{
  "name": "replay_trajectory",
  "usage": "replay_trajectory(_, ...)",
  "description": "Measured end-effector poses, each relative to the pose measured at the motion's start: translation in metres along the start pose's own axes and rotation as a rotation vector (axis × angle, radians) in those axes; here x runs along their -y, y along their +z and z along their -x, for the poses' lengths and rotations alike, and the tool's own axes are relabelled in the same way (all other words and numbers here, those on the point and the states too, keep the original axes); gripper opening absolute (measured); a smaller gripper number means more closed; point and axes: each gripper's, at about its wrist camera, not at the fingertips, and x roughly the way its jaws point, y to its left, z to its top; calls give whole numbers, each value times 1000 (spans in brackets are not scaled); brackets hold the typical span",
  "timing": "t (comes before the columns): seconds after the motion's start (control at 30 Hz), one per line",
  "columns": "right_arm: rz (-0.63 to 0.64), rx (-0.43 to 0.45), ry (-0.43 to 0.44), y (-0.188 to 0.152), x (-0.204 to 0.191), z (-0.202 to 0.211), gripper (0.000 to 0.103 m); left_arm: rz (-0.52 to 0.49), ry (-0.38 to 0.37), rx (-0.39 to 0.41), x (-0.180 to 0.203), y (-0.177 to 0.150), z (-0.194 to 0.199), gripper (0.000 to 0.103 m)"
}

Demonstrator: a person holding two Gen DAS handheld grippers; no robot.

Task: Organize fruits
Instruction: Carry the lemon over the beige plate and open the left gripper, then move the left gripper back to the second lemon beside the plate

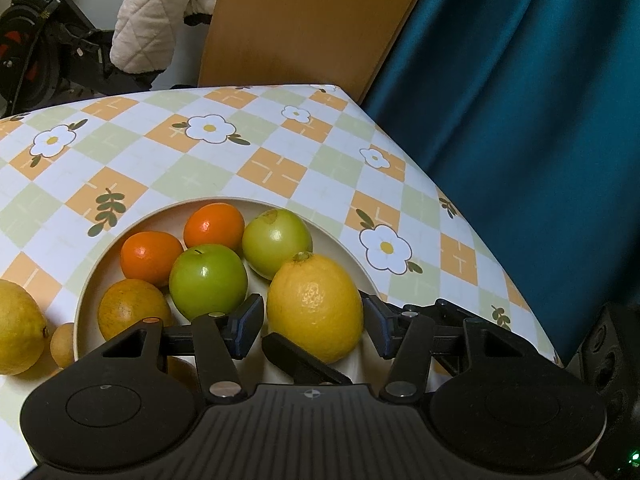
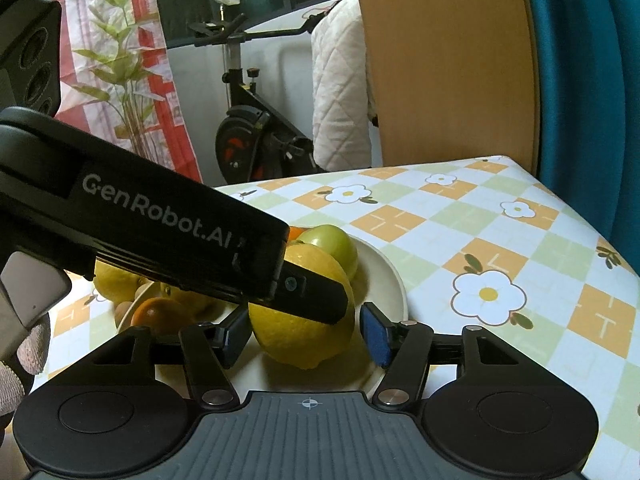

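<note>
Plate (image 1: 224, 202) set on the counter (image 1: 280, 140), lemon (image 1: 316, 306) held in it at 5 o'clock, two apples (image 1: 208, 282) placed at centre and 1 o'clock, two tangerines (image 1: 151, 257) at 10 and 12, an orange (image 1: 130, 312) at 8, another lemon (image 1: 18, 328) left off-plate at 9.

Lemon (image 2: 300, 340) half hidden behind left hand-held gripper (image 2: 312, 300).

"GenRobot.AI" on left gripper (image 2: 316, 304) body
</note>
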Motion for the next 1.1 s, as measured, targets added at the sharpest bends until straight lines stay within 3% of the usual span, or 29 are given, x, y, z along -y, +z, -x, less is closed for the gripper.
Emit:
replay_trajectory(0.2,-2,3,-4,0,1,0,56,-6,14,14,0,0,7,58)
replay_trajectory(0.53,5,32,-14,-3,1,5,69,10,34,44,-8,-2,23,58)
replay_trajectory(0.77,21,53,-44,-3,-3,10,72,25,34,74,-15,-3,39,58)
replay_trajectory(1.1,43,72,-20,10,-21,25,76,93,50,141,-47,-5,76,58)
